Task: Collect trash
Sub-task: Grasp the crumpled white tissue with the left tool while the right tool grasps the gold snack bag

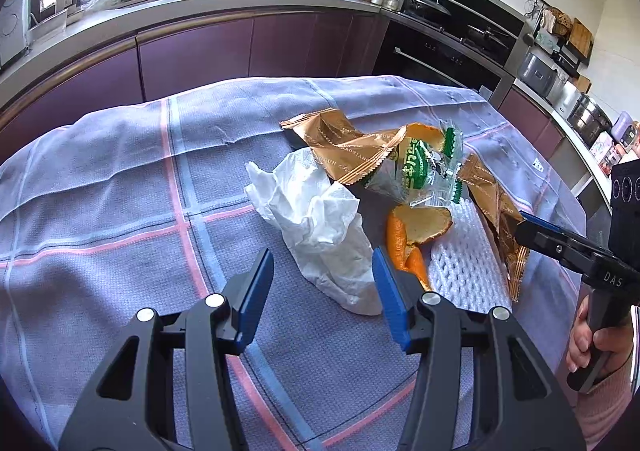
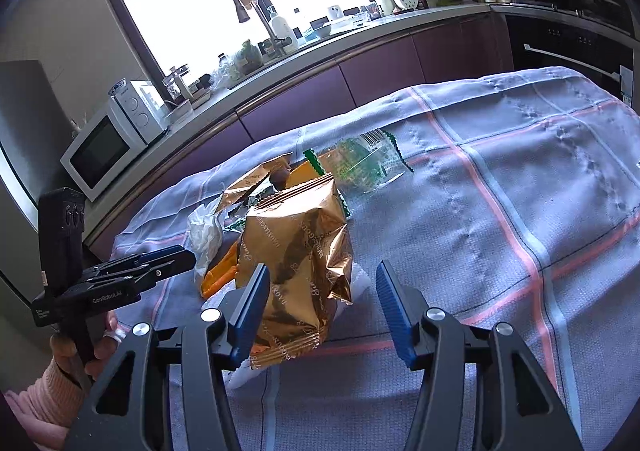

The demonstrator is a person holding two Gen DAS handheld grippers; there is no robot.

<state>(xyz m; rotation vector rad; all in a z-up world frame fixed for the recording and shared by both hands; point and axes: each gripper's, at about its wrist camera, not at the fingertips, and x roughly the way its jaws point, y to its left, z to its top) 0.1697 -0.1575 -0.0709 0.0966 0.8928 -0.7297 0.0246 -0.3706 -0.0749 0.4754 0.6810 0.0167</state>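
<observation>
A heap of trash lies on the checked cloth (image 1: pixel 120 191): a crumpled white tissue (image 1: pixel 316 227), orange peel (image 1: pixel 416 227), a white foam net (image 1: pixel 464 271), gold wrappers (image 1: pixel 340 139) and a clear green-printed wrapper (image 1: pixel 416 171). My left gripper (image 1: pixel 322 283) is open, and the tissue's near end lies between its blue fingers without being pressed. My right gripper (image 2: pixel 322 291) is open around a crumpled gold wrapper (image 2: pixel 296 251), which stands close to the left finger. In the other view each gripper shows from the side: the right gripper (image 1: pixel 524 223) and the left gripper (image 2: pixel 188 253), each in a hand.
The table's far edge faces purple cabinets and a cluttered counter with a tap (image 2: pixel 244 7) and a microwave (image 2: pixel 104 147). A black oven (image 1: pixel 440 55) stands at the back right. Bare cloth (image 2: pixel 520 191) stretches right of the heap.
</observation>
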